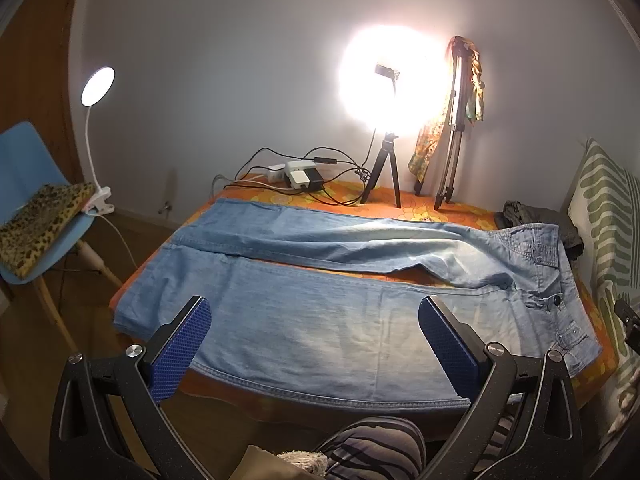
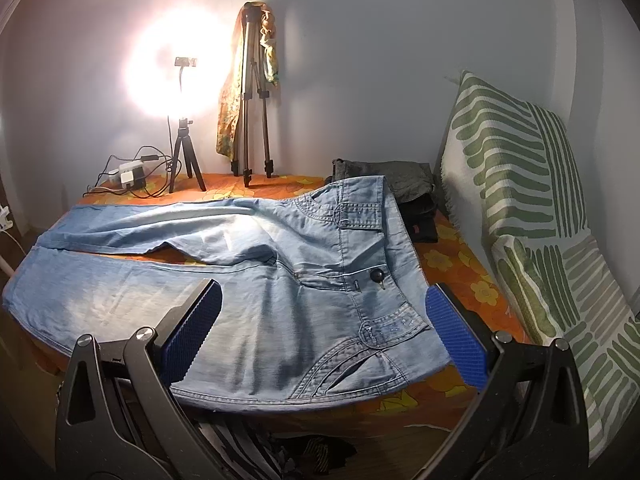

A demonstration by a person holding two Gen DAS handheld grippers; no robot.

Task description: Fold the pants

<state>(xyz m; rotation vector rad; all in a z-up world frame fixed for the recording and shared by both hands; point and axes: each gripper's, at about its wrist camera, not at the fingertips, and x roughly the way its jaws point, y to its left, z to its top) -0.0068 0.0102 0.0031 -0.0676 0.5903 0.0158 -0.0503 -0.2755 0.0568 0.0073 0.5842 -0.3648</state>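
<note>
Light blue jeans point(image 1: 320, 304) lie spread flat on an orange flowered table, legs to the left and waistband to the right. The two legs lie side by side with a narrow gap between them. My left gripper point(image 1: 316, 312) hovers open over the near leg, its blue pads wide apart and holding nothing. In the right wrist view the jeans point(image 2: 256, 280) show their waistband, a dark button point(image 2: 377, 276) and the front pockets. My right gripper point(image 2: 324, 292) stands open above the near hip and pocket area, empty.
At the back stand a bright ring light on a small tripod point(image 1: 386, 168), a taller tripod draped with a scarf point(image 1: 454, 128) and a power strip with cables point(image 1: 298, 174). Folded dark clothes point(image 2: 400, 184) sit by the waistband. A green-patterned cushion point(image 2: 520, 200) leans right; a blue chair point(image 1: 32, 200) stands left.
</note>
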